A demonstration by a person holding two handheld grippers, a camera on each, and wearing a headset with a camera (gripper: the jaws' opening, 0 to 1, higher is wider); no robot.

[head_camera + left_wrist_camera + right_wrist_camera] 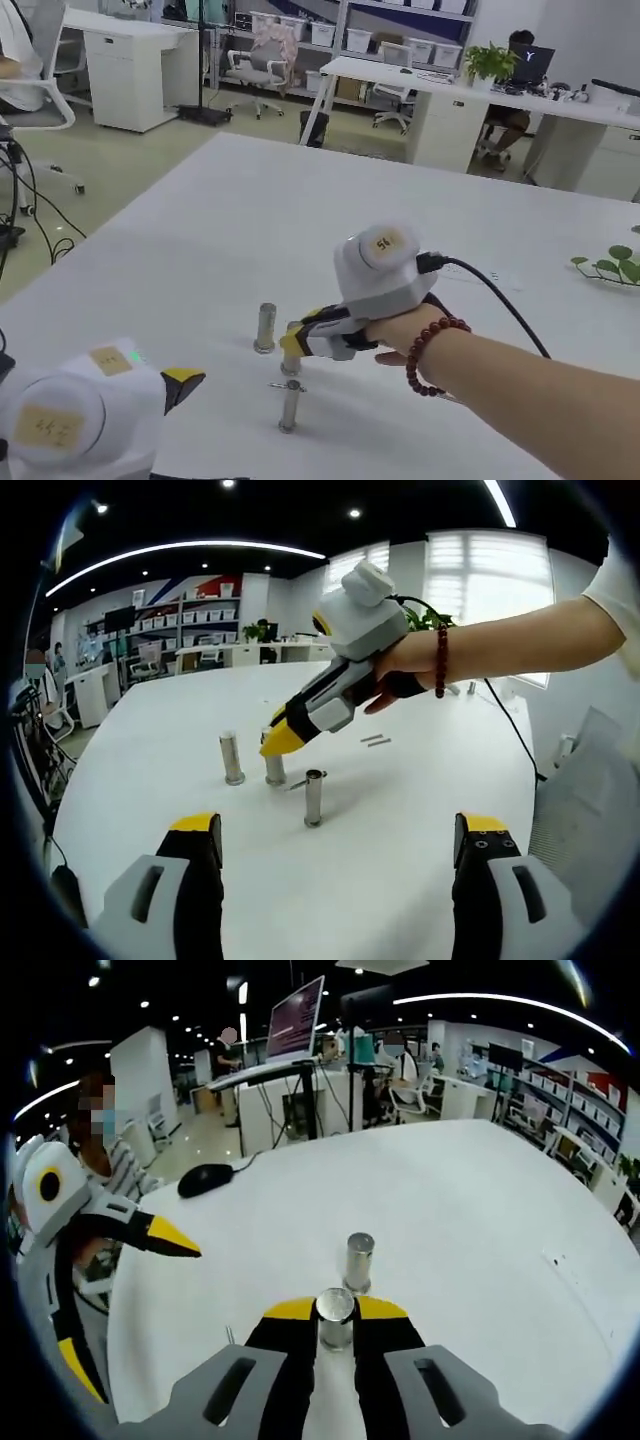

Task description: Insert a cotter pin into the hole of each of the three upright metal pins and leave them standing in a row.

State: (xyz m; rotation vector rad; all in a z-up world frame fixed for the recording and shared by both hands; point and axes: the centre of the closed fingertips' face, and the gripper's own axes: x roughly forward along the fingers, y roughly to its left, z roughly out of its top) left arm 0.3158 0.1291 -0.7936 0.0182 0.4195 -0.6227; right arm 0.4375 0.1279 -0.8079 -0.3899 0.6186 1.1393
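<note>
The right claw (293, 342) is clenched on the middle pin (291, 365), one of three standing upright in a row on the white table (250, 220). In the right gripper view, its yellow-tipped jaws press both sides of that pin's cap, and the far pin (358, 1257) stands just beyond. The near pin (289, 408) stands just in front of the claw and carries a cotter (287, 385) through its hole. The left claw (340, 825) hangs released at the near left, jaws wide apart and well clear of the pins. Two loose cotters (375, 741) lie side by side on the table to the right of the row.
</note>
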